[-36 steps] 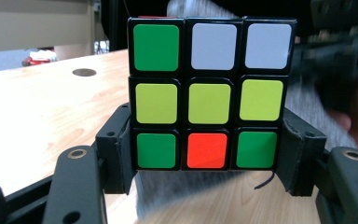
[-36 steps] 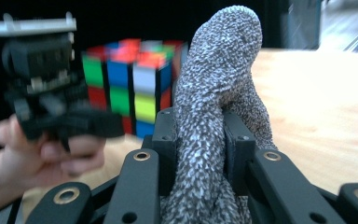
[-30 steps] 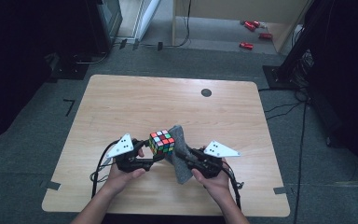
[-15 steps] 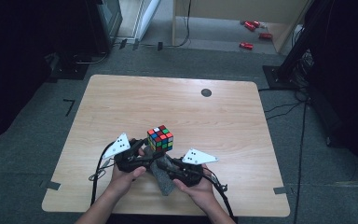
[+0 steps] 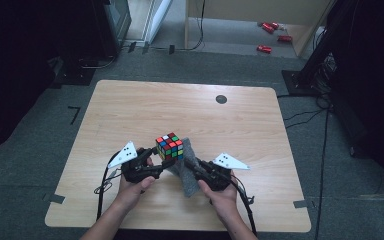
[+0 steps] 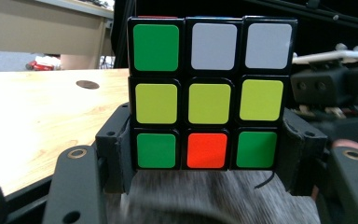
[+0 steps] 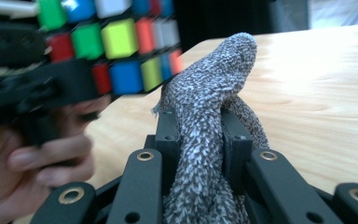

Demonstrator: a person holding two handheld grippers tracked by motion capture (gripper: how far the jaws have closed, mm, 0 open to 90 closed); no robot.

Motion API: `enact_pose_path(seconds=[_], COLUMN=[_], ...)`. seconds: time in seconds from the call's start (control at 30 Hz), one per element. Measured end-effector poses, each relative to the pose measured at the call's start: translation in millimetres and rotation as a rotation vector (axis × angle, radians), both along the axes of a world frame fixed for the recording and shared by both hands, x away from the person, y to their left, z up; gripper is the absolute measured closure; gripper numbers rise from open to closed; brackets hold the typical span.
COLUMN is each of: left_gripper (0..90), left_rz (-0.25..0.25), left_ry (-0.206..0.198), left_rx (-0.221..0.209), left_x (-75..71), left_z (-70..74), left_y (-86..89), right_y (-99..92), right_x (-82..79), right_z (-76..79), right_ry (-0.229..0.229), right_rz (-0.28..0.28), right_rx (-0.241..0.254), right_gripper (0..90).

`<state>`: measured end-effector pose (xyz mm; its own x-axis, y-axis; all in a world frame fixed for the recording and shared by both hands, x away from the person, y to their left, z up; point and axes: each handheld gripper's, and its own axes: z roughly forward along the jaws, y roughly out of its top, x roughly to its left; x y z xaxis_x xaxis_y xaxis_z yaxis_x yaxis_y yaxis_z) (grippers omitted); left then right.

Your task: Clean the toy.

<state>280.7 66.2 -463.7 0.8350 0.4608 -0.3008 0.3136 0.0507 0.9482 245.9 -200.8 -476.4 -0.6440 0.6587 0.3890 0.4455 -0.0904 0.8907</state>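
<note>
Jaws of the left gripper (image 5: 152,162) clamp the cube (image 5: 170,146), the right gripper's (image 5: 192,167) pinch the grey cloth (image 5: 189,172), both hands held level.

Grey cloth (image 7: 200,140) pinched beside cube (image 7: 116,46)

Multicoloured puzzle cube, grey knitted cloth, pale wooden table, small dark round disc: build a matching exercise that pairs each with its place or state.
Things:
1. multicoloured puzzle cube
2. grey knitted cloth
3. pale wooden table
4. small dark round disc

Places or states:
A. pinched in the right gripper
B. set in the table's far side
C. clamped in the left gripper
D. lies under both hands

Pairs: 1-C, 2-A, 3-D, 4-B
</note>
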Motion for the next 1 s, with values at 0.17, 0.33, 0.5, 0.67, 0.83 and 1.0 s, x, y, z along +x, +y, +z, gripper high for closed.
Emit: enact_pose_path(seconds=[0.17,0.33,0.5,0.67,0.83,1.0], left_gripper=[34.5,34.5,34.5,34.5,34.5,34.5], left_rz=[0.005,0.011,0.026,0.044,0.058,0.061], left_ry=[-0.010,-0.017,-0.018,0.000,0.021,0.036], left_rx=[0.038,0.050,0.046,0.052,0.099,0.136], left_x=[-1.8,-2.2,0.0,3.9,7.7,9.8], left_z=[-1.3,-1.6,0.1,-0.6,-3.5,-6.8], left_y=[-3.0,-3.9,0.9,5.7,6.5,4.5], right_y=[27.2,16.8,-9.0,-37.3,-64.5,-72.9], right_x=[-10.5,-6.2,3.9,10.9,19.7,30.6], right_z=[-0.7,3.8,3.6,11.1,7.7,-10.3], right_ry=[-0.030,-0.035,-0.013,-0.080,-0.100,0.017], right_rz=[0.132,0.097,-0.026,-0.203,-0.377,-0.406], right_rx=[-0.077,-0.048,-0.012,-0.131,-0.286,-0.322], right_gripper=[73.8,74.2,74.3,73.1,72.4,70.0])
